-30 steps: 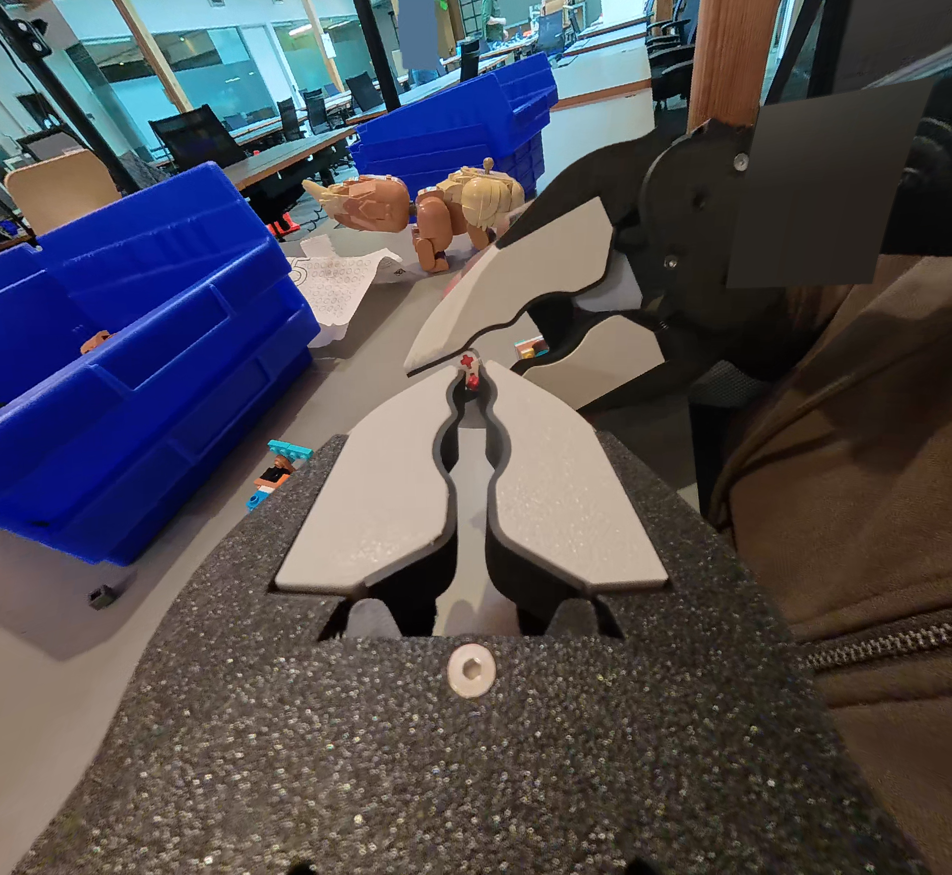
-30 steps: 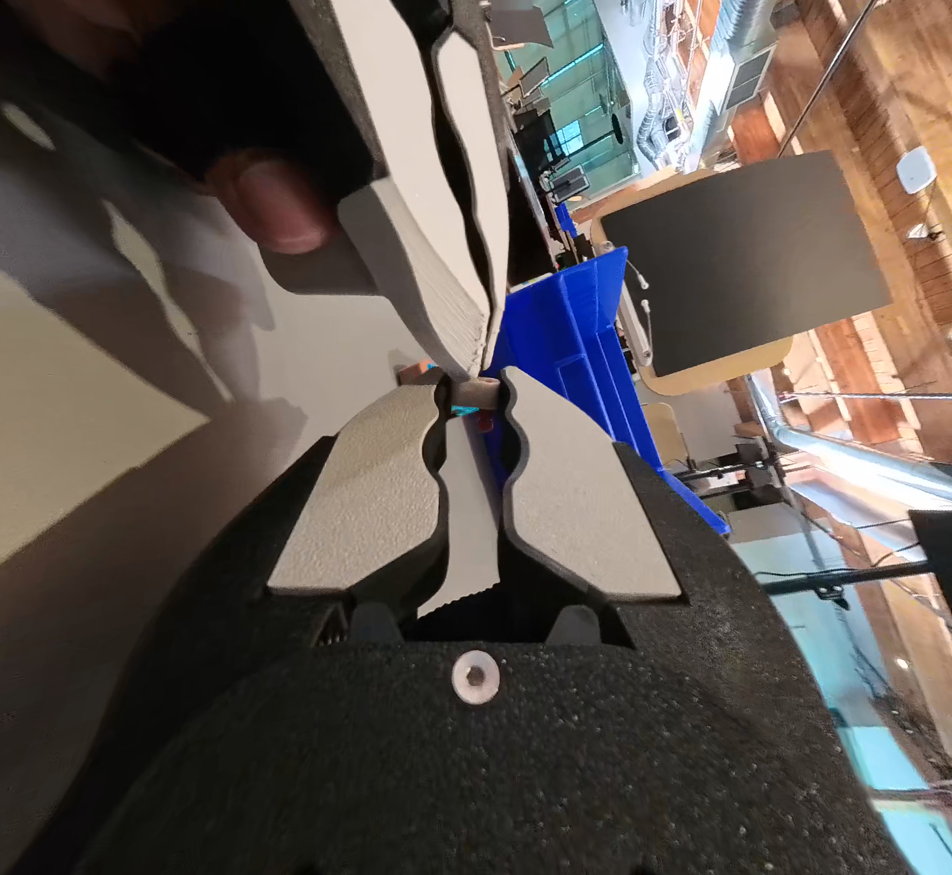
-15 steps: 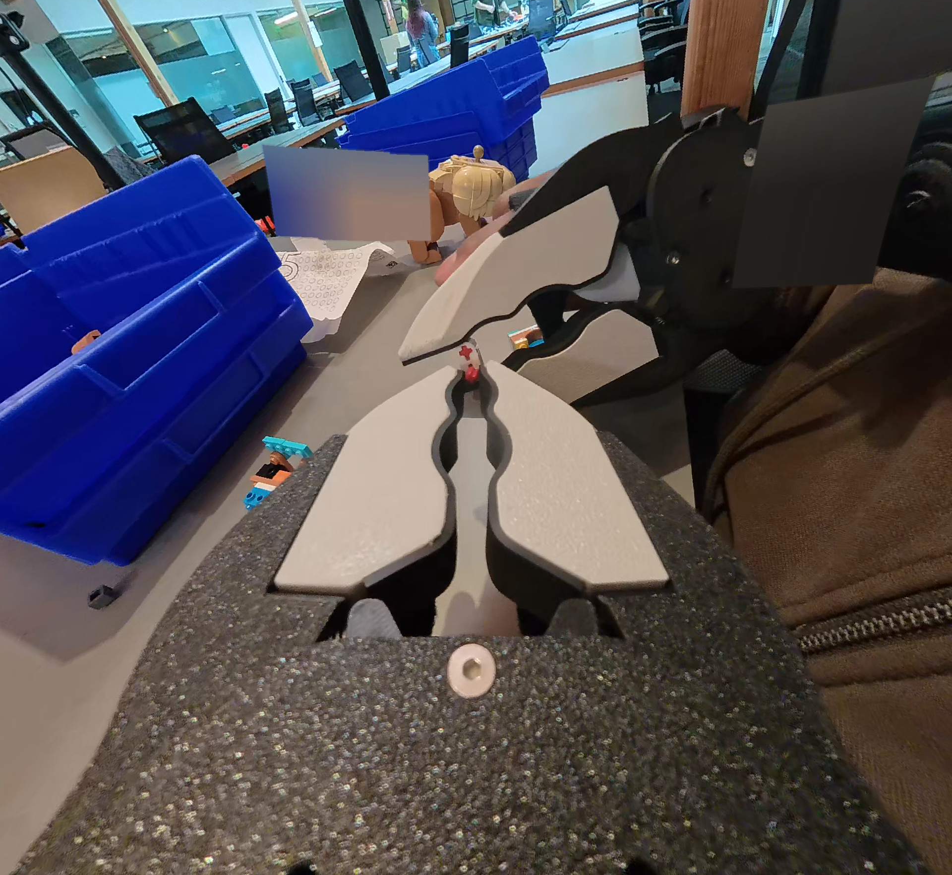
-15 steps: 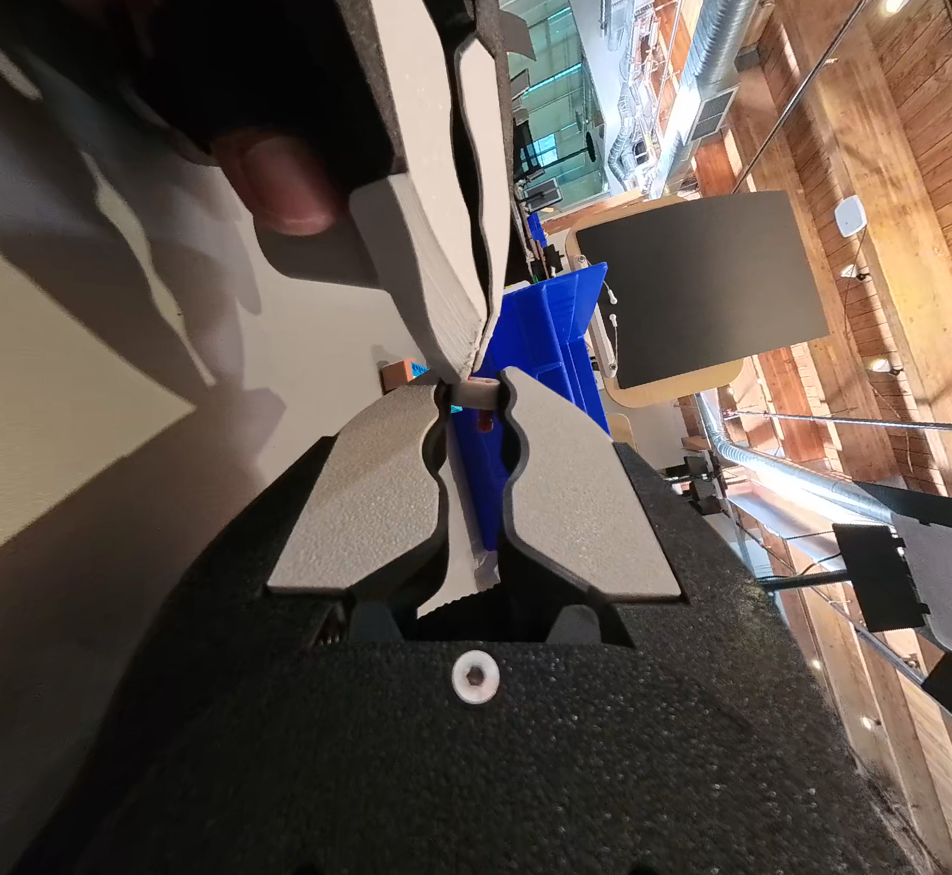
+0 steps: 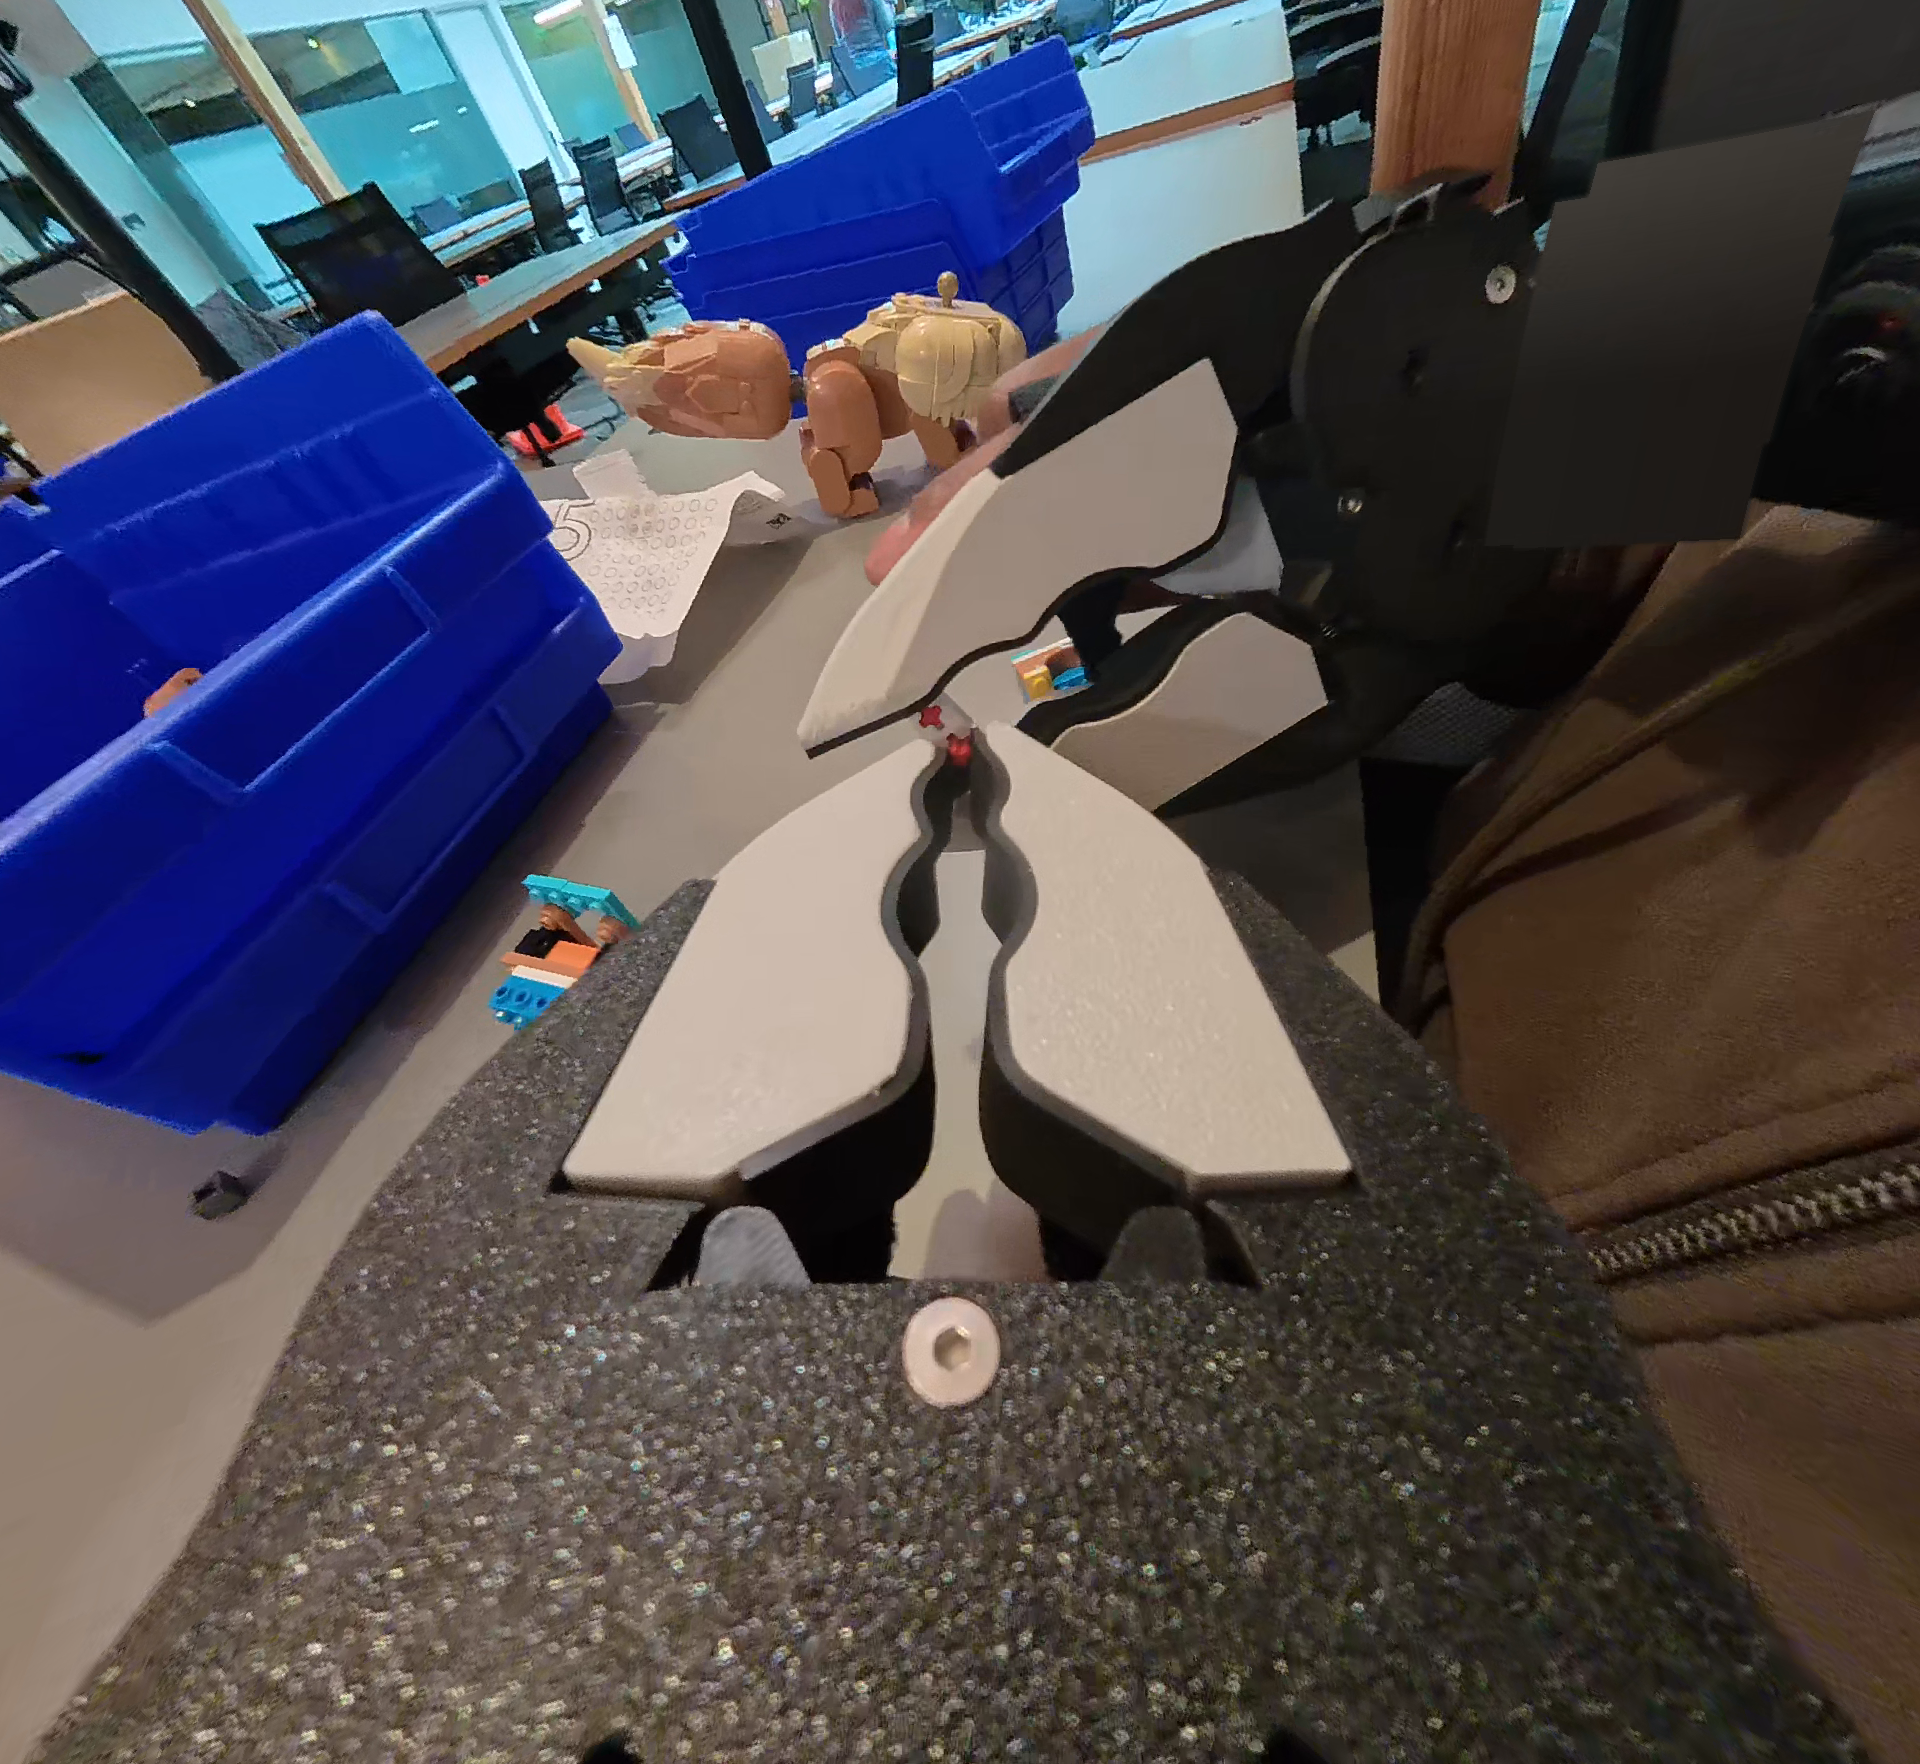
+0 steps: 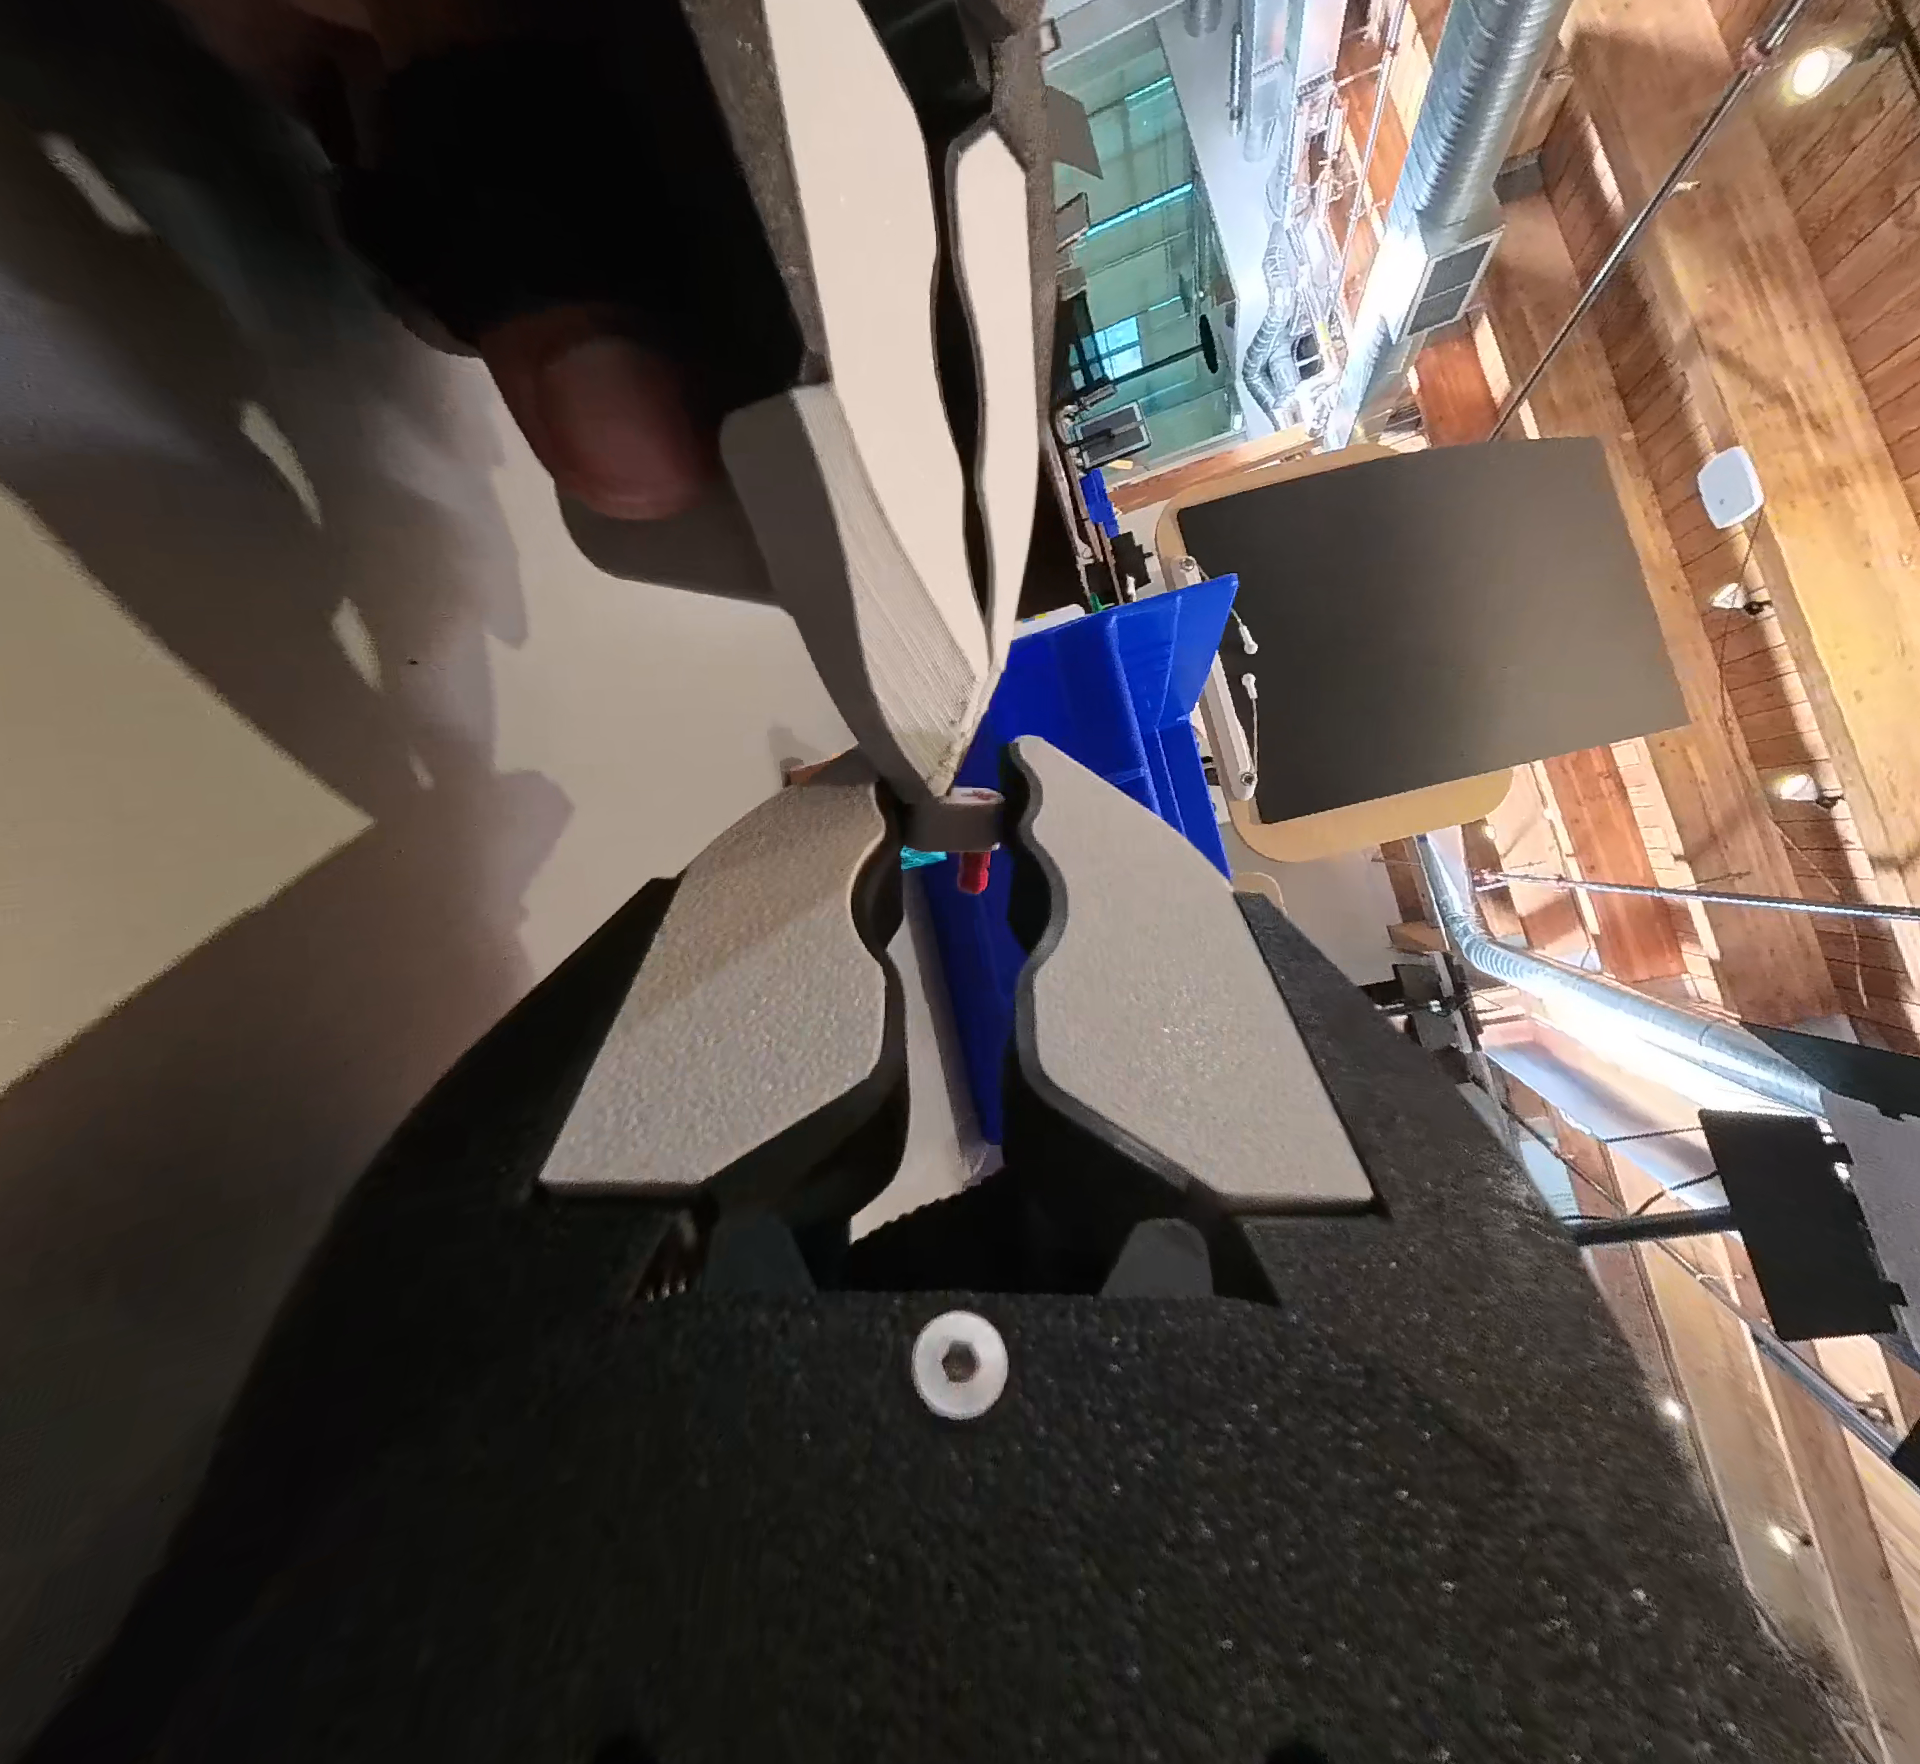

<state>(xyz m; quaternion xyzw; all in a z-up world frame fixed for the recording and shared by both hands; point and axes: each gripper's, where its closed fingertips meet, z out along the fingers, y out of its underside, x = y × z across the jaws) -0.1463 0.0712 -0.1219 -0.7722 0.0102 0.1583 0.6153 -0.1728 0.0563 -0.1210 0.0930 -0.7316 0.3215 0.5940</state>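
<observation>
Left hand-held gripper (image 5: 954, 746) stays clamped on small red-and-white piece (image 5: 948, 735); right hand-held gripper (image 6: 951, 805) also pinches it; brick dinosaur (image 5: 821, 374) unblurred again.

In the right wrist view the left gripper (image 6: 961, 727) has come down – its fingertip, 1.0 s ago just above the small grey piece (image 6: 951, 815), now touches that piece's top edge. The red pin (image 6: 971, 871) under the piece shows more of its length. Behind the piece the blue bin (image 6: 1101, 675) and the black panel (image 6: 1423, 623) have slid lower as the right gripper (image 6: 948, 774) rolled a little. In the left wrist view, beyond the piece, more of the person's fingers (image 5: 925, 509) shows, and a 2nd person (image 5: 857, 15) has appeared far off.
</observation>
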